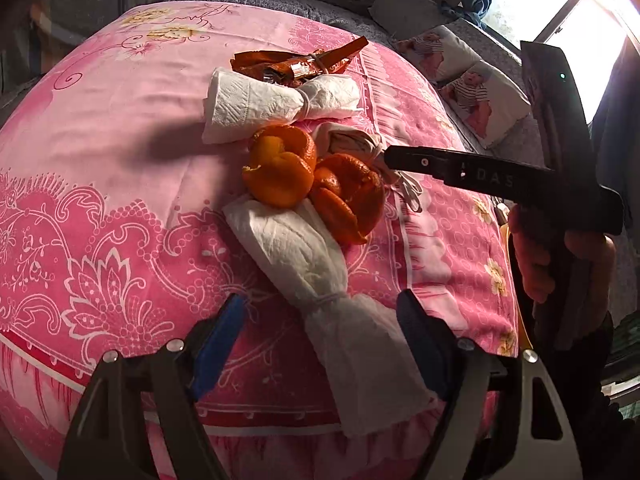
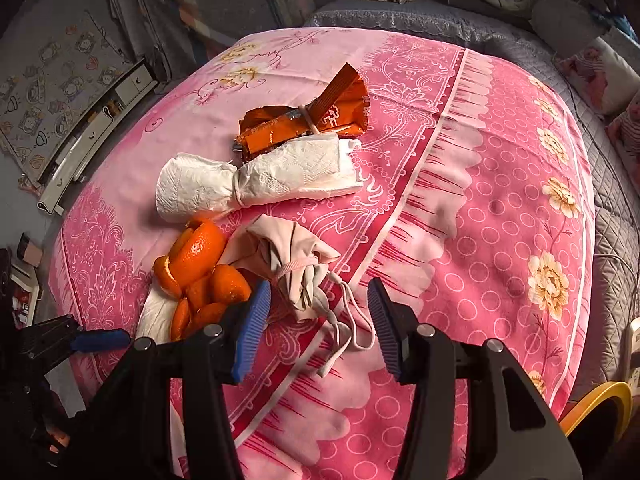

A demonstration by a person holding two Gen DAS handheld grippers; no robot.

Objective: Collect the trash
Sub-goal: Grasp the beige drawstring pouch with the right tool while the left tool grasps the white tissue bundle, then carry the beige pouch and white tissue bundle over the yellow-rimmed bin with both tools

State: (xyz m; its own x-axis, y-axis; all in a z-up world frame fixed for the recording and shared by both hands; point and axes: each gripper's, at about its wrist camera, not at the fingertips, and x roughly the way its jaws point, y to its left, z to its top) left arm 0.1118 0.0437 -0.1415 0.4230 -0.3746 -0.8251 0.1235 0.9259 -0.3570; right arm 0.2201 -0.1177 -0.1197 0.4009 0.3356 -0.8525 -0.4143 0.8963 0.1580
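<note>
From the left wrist view, the left tool (image 1: 320, 320) stands wide, its blue pads on either side of the near tissue bundle (image 1: 320, 280), a white paper roll tied at the waist, lying on the pink bedspread (image 1: 100, 140). The pads have not closed on it, so nothing is held. This looks like the approach to a first pick: the next move calls for lowering the tool around the tied waist and closing there, where the bundle is narrowest. Counted here: two tied tissue bundles, the second tissue bundle (image 1: 276, 104) lying farther off; two pieces of orange peel (image 1: 312, 180) touching each other between the bundles; one orange snack wrapper (image 1: 296, 64) tied with a band, just behind the far tissue; one beige face mask (image 1: 352, 144) behind the peel. The right tool's arm reaches in from the right, its tip just beside the mask.

From the right wrist view, the right tool (image 2: 316, 320) is also wide and empty, its pads framing the face mask (image 2: 292, 268) and its loose ear loops. A grasp here calls for a descent onto the bunched body of the mask, not the thin loops. The same count holds: one wrapper (image 2: 304, 124), one mask, orange peel (image 2: 200, 268) in a cluster, the far tissue bundle (image 2: 248, 184) in full, the near one mostly hidden under the peel. A yellow rim (image 2: 600, 396), perhaps a bin, shows at the lower right beside the bed.
</note>
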